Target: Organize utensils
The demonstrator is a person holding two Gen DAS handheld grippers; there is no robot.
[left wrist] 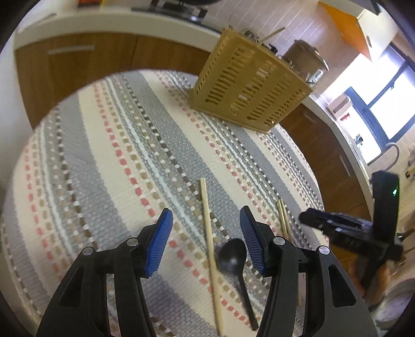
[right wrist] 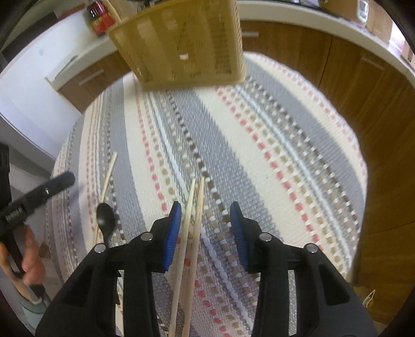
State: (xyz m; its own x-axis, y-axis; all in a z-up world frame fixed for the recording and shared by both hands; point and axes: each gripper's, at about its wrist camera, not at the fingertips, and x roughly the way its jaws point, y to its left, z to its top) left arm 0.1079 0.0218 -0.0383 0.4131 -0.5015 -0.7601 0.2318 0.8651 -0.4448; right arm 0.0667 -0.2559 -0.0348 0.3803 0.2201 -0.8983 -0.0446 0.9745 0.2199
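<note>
We note both grippers spread — left gripper (left wrist: 206, 239) above black spoon (left wrist: 232, 255), right gripper (right wrist: 205, 234) over paired chopsticks (right wrist: 193, 220).

A round table wears a woven cloth (left wrist: 124, 134) striped grey, cream, pink and tan. Behind it run wood-fronted cabinets (left wrist: 77, 62) under a white countertop (left wrist: 109, 23). A brown lidded pot (left wrist: 306, 61) stands on the counter near a bright window (left wrist: 384, 103).

Spoon (left wrist: 231, 256) between chopsticks (left wrist: 208, 241); basket (left wrist: 249, 85) behind, on cloth (left wrist: 116, 145).
</note>
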